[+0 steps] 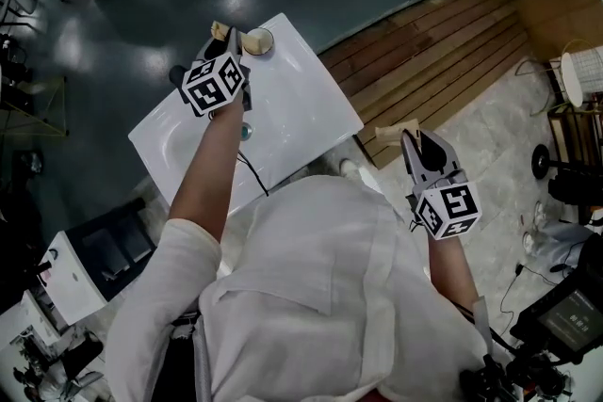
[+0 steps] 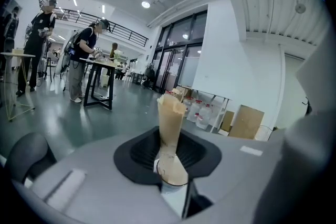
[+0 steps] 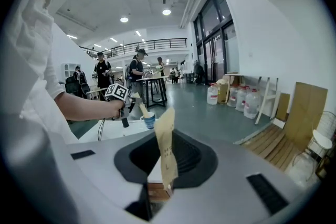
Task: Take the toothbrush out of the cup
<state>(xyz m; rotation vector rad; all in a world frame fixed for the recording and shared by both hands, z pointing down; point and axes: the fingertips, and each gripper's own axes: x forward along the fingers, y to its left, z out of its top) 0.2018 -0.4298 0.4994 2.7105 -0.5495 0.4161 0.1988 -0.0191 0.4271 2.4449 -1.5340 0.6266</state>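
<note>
A small cup with a pale inside stands near the far corner of the white table. My left gripper reaches over its mouth. In the left gripper view its tan fingers stand drawn together right above the cup. Only a pale sliver of the toothbrush shows at the rim, pinched between them. The right gripper view shows the cup beside that hand. My right gripper hangs off the table's right side, over the floor. Its fingers are together with nothing in them.
A black cable trails from the left gripper across the table. Wooden decking lies to the right of the table and dark floor beyond it. People stand at far tables. Water jugs line the right wall.
</note>
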